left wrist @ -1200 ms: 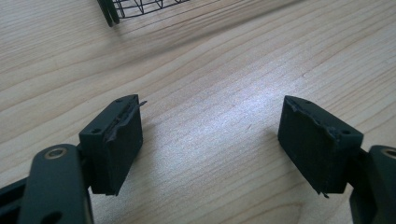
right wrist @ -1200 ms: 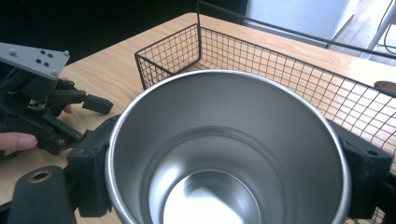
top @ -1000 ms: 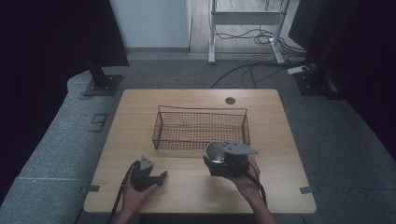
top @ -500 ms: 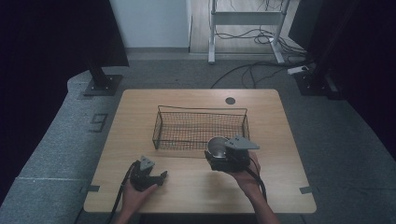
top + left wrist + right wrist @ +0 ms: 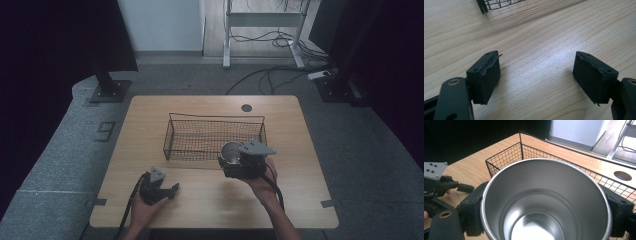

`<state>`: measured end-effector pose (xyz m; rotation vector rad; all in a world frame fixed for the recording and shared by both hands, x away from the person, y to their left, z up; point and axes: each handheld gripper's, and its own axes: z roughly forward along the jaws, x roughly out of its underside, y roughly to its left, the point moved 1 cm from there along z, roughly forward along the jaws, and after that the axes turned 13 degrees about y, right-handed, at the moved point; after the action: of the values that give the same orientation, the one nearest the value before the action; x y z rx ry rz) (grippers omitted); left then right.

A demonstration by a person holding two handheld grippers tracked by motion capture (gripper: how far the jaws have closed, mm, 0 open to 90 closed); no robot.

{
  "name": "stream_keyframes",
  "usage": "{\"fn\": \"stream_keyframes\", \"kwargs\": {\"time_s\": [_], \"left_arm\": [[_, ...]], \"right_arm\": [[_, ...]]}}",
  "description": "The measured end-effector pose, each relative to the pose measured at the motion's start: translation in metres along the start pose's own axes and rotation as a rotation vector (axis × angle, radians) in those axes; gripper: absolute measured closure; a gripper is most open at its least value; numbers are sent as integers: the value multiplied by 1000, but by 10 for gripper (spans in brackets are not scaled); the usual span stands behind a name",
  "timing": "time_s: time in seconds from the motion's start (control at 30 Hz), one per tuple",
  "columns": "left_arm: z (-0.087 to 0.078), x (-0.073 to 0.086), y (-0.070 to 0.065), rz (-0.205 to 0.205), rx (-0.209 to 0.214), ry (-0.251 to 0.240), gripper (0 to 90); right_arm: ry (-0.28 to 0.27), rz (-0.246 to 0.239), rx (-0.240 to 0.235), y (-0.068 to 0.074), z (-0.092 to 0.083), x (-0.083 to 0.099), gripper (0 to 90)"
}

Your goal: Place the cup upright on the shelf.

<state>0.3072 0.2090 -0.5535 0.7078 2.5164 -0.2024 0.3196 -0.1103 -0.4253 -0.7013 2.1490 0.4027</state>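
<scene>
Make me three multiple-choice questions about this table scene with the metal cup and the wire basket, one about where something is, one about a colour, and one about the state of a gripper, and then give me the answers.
1. Where is the metal cup?
A. Lying inside the wire basket
B. Between the jaws of the right gripper
C. Standing on the floor

2. What colour is the wire basket?
A. Black
B. White
C. Red

3. How does the left gripper stand?
A. Shut on the cup
B. Shut on the basket wire
C. Open, with nothing between its jaws

Answers:
1. B: the right gripper view shows a jaw on each side of the cup, and the high view shows the right gripper at the near edge of the basket.
2. A: its mesh is dark against the wooden table.
3. C: the left gripper view shows the jaws wide apart over bare wood.
</scene>
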Motion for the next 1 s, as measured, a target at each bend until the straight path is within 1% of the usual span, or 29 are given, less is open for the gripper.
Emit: {"fn": "stream_keyframes", "kwargs": {"time_s": [0.13,0.2,0.5,1.0], "left_arm": [[0,0,0,0,0,0,220],[0,0,0,0,0,0,220],[0,0,0,0,0,0,220],[0,0,0,0,-1,0,220]], "right_arm": [[4,-6,5,-1,1,-4,134],[9,-13,16,-4,2,-8,134],[4,-6,21,-10,3,-18,134],[15,11,42,-19,7,-25,134]]}}
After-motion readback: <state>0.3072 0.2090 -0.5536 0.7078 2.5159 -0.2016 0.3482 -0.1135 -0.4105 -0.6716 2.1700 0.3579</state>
